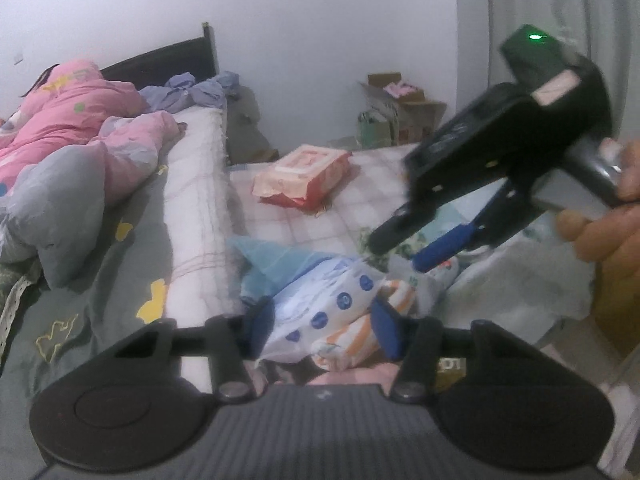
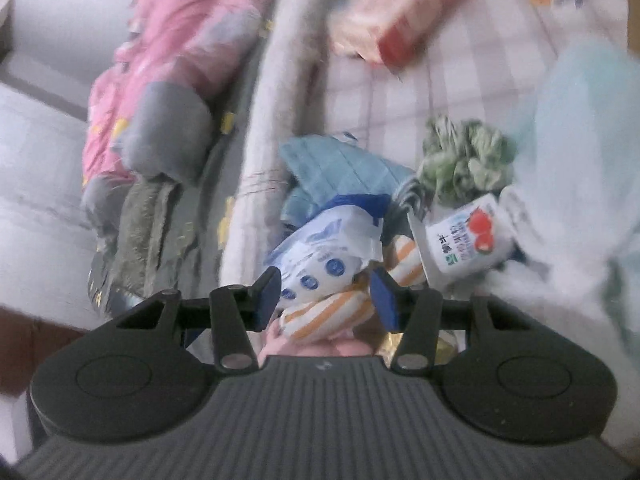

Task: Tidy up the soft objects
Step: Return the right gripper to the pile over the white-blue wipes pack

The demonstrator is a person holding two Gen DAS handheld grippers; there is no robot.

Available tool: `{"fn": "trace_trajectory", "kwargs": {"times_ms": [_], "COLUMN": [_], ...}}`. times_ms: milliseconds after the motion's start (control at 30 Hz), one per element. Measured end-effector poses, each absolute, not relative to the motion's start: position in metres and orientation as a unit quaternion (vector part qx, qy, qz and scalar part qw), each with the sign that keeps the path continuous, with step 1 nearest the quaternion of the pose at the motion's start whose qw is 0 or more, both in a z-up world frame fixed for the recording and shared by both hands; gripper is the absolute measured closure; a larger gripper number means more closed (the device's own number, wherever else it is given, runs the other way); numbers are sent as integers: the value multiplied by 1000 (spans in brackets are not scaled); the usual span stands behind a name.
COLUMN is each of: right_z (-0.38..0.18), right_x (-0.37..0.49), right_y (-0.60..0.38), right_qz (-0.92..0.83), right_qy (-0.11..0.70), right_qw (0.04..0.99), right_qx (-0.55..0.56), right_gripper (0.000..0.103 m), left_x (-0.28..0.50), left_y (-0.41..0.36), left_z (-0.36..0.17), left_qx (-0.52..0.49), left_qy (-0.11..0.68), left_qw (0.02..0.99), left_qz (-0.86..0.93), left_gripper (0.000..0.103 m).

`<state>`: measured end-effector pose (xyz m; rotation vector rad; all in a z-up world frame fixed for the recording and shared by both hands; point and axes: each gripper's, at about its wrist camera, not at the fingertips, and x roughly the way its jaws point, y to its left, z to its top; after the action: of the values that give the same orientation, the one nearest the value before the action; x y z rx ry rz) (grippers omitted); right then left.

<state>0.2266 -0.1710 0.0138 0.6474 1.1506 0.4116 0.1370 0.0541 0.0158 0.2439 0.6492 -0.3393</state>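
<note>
Between L tongs (image 1: 322, 326): white blue-dotted plastic pack (image 1: 320, 308) & orange-striped cloth (image 1: 360, 336), near end of checked bed sheet (image 1: 352, 208); can't tell if pinched. R tongs (image 1: 400, 250) further right, let go, empty.

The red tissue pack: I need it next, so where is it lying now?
The red tissue pack lies on the checked sheet, centre of the left wrist view, beyond the pile of soft items and just right of the mattress edge.

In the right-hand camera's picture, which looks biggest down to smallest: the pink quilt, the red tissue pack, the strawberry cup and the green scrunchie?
1. pink quilt, clearly the largest.
2. red tissue pack.
3 and 4. strawberry cup and green scrunchie look about alike; the cup lies nearer the camera and the picture is blurred, so I would not rank them.
</note>
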Motion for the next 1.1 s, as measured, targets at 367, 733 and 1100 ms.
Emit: {"fn": "trace_trajectory", "kwargs": {"times_ms": [367,733,1100], "right_z": [-28,-22,-32], "right_x": [255,272,291], "right_y": [-158,-152,-155], "right_qz": [196,227,228], "right_qy": [555,536,518], "right_qw": [729,714,707], "right_qx": [348,389,423], "right_gripper": [52,51,51], "left_x": [164,190,224], "left_y": [45,40,43], "left_z": [-1,-4,-1], "left_qx": [147,176,180], "left_qy": [336,346,362], "left_qw": [912,905,902], "left_qz": [-183,-172,-149], "left_gripper": [45,36,64]}}
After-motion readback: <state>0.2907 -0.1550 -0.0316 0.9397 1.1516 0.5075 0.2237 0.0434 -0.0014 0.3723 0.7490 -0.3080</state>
